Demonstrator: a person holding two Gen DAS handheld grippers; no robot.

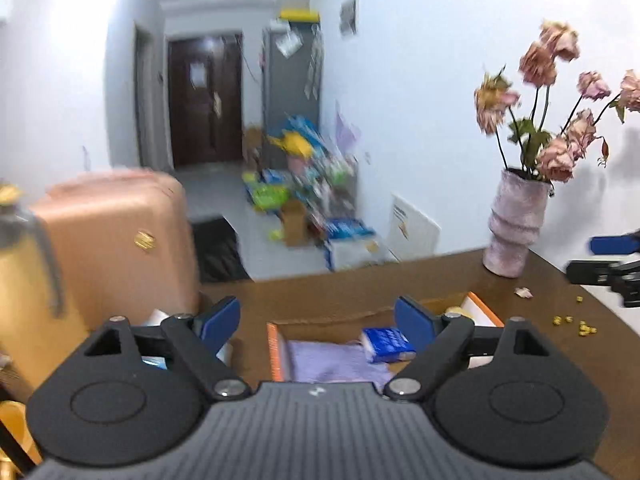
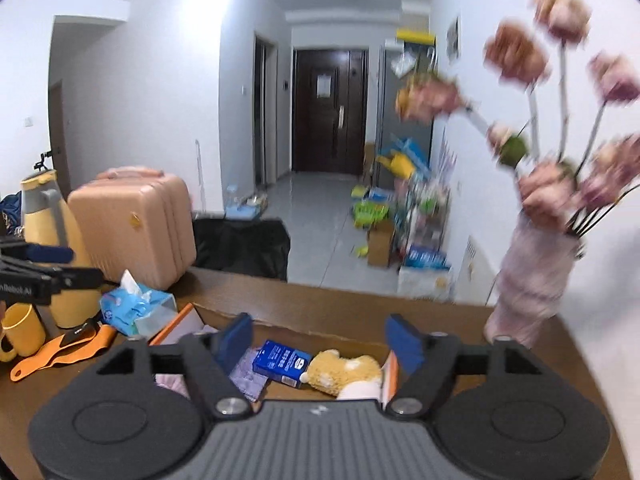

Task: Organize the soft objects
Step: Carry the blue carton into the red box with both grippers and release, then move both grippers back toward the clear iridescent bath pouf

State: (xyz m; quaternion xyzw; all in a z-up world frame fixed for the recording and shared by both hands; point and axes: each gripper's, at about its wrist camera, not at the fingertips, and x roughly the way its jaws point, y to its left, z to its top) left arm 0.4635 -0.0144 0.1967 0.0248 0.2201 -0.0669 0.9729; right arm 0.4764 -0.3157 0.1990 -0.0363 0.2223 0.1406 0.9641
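We hover over box [image 2: 390, 364]: towel [image 1: 336, 364], blue pack [image 2: 282, 362], plush toy [image 2: 346, 370] already inside. Both grippers' fingers [image 1: 414, 320] wide open, empty. Tissue pack [image 2: 138, 308], orange strap [image 2: 60, 350] left on worktop [image 1: 400, 276].

On the brown table [image 2: 340, 304] one cardboard box [image 2: 320, 330] stands open near the far edge. Inside it lie one blue tissue packet [image 2: 282, 362], one tan plush toy [image 2: 344, 370] and one lilac cloth [image 1: 332, 364]. One pale vase [image 1: 516, 224] stands at the table's far right corner, holding about seven faded pink flowers [image 1: 538, 62]. At the left edge are one open tissue pack [image 2: 138, 306], one yellow mug [image 2: 22, 330], one yellow jug [image 2: 48, 240] and one orange strap [image 2: 60, 350]. Several small yellow crumbs [image 1: 576, 322] dot the right side; blur prevents an exact count.
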